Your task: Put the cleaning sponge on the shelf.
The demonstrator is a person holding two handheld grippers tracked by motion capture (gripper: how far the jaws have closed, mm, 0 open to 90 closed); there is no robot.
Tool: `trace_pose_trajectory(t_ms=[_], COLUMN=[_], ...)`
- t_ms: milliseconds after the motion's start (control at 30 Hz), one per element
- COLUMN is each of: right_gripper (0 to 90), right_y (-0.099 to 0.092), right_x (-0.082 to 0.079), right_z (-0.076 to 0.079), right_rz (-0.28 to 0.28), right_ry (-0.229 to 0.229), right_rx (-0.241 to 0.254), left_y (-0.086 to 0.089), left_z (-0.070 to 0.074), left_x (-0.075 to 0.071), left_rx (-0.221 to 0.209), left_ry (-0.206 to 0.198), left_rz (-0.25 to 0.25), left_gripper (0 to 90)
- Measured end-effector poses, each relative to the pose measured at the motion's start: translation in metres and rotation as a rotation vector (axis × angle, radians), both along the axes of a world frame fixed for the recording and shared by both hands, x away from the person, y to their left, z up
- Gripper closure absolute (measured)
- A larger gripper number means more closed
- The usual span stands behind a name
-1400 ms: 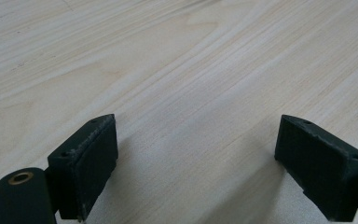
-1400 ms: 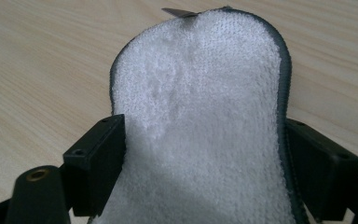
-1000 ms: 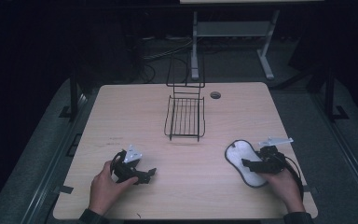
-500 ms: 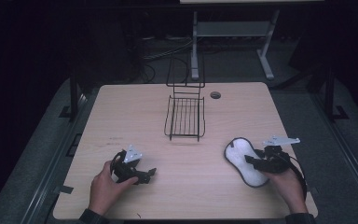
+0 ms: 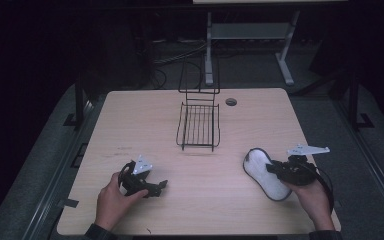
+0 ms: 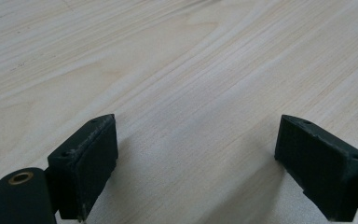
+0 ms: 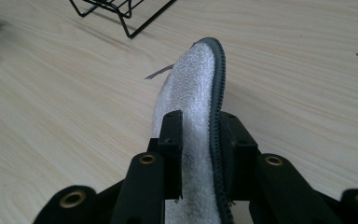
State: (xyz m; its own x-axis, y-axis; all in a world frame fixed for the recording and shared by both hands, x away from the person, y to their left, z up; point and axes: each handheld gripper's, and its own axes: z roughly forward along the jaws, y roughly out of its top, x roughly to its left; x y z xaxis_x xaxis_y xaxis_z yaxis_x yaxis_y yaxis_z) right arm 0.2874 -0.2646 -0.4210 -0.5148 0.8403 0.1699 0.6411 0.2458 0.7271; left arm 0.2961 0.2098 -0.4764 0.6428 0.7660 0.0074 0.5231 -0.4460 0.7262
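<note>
While the left gripper (image 5: pixel 161 186) rests with wide, empty jaws near the tabletop's (image 5: pixel 145 120) front left corner, the right gripper (image 7: pixel 200 135) has just been closing and now pinches the insole (image 7: pixel 193 88) near the front right edge, its tip lifting, probably headed for the wire rack (image 5: pixel 198 126).

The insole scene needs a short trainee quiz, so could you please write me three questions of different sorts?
1. True or false: the right gripper is shut on the insole.
2. What lies between the left gripper's jaws: A an insole, B a cable, C bare table?
3. Which thing stands at the table's middle?

Key: 1 true. 2 C. 3 the black wire rack.
</note>
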Motion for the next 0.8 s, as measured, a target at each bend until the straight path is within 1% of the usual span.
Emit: trace_pose_trajectory(t_ms=[133,200,267,333,400,600,800], right_gripper=[77.4,80.2,82.5,82.8,82.7,82.4,82.2], right_y=[0.001,0.002,0.002,0.002,0.002,0.003,0.007], right_x=[-0.002,-0.002,-0.003,-0.003,-0.003,-0.001,0.005], right_z=[0.003,0.005,0.006,0.007,0.007,0.008,0.012], right_rz=[0.013,0.028,0.027,0.043,0.053,0.059,0.068], right_ry=[-0.014,-0.019,-0.024,-0.032,-0.034,-0.046,-0.053], right_rx=[-0.001,-0.002,-0.004,-0.008,-0.001,0.003,0.002], left_y=[0.0,0.0,0.0,0.0,0.0,0.0,0.0], left_z=[0.0,0.0,0.0,0.0,0.0,0.0,0.0], left_x=[0.0,0.0,0.0,0.0,0.0,0.0,0.0], left_rx=[-0.001,-0.001,-0.001,0.0,0.003,0.003,0.003], left_ry=[0.0,0.0,0.0,0.0,0.0,0.001,0.001], left_rz=[0.0,0.0,0.0,0.0,-0.002,-0.002,-0.002], left_gripper=[12.3,12.3,12.3,12.3,12.4,12.4,12.4])
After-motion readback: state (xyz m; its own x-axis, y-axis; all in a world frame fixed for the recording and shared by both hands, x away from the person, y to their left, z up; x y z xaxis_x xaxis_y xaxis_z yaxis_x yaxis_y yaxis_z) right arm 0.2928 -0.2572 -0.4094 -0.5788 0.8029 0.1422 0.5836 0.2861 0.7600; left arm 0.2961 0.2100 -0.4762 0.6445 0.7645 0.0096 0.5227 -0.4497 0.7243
